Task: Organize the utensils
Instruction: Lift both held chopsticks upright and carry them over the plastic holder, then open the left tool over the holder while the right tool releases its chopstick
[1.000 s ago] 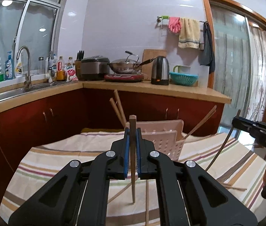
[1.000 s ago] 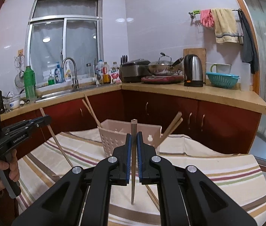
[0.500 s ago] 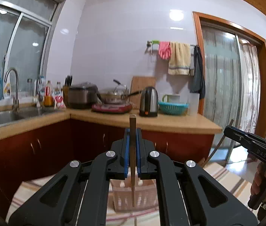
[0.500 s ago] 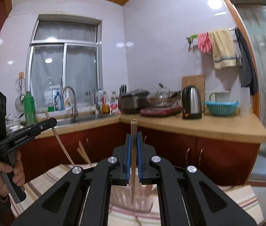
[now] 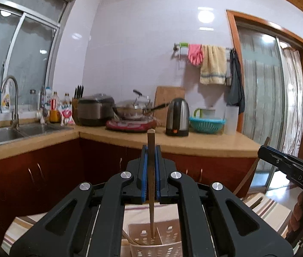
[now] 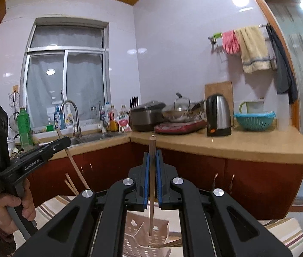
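The left gripper pinches one chopstick upright between its blue pads, tip down over the pink basket, probably so it can drop straight into a compartment. The right gripper is likewise closed on a second chopstick, held vertical above the same basket, where other chopsticks already lean. The basket stands on a striped cloth. Each holds its stick near the top, leaving the long lower end free to enter. Beyond lie the counter, kettle and sink.
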The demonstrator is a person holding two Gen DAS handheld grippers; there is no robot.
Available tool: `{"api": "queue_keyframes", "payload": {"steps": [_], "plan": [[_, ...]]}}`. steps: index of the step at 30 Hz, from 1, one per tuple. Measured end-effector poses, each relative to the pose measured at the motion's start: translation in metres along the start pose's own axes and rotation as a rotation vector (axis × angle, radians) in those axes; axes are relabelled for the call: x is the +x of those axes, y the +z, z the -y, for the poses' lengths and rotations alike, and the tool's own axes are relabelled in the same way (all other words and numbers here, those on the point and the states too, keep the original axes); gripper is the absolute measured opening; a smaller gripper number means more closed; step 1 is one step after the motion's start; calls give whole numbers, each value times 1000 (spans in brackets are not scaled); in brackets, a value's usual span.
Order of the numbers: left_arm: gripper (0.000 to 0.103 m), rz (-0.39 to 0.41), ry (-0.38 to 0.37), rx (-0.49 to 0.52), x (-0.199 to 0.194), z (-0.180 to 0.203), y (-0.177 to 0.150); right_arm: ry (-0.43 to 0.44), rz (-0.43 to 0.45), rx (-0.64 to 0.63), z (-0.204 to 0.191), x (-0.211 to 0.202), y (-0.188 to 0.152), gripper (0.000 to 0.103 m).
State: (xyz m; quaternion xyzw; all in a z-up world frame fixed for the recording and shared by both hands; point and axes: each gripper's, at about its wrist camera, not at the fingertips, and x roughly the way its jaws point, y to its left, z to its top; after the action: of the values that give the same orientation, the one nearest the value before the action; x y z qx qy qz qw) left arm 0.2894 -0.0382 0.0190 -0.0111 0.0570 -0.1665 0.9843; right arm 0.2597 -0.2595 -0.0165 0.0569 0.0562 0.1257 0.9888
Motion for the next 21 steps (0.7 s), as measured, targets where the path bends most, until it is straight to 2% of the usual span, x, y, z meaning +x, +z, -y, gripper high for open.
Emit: {"api": "queue_keyframes", "payload": {"steps": [9,12,13,18,19,20,21], "plan": [[8,-155,-1,-11,31,-7,-52,2,-101,17,3,23,-40,7],[23,-179,2,-19,32,-8,-60,-6,-119,16,3,23,-46,7],[33,-182,7,-21,31,-9,-62,-9,-123,18,4,22,-47,7],[51,-191,12,-23,23,-7,-65,-21,-136,11,4,16,-49,11],[58,-191,13,-24,20,-7,-65,-24,-134,5,2,13,-48,17],[62,-189,14,-26,16,-7,-65,-29,-130,1,2,12,-48,30],[64,-189,15,-28,15,-6,-65,-40,-120,-7,1,7,-46,37]]}}
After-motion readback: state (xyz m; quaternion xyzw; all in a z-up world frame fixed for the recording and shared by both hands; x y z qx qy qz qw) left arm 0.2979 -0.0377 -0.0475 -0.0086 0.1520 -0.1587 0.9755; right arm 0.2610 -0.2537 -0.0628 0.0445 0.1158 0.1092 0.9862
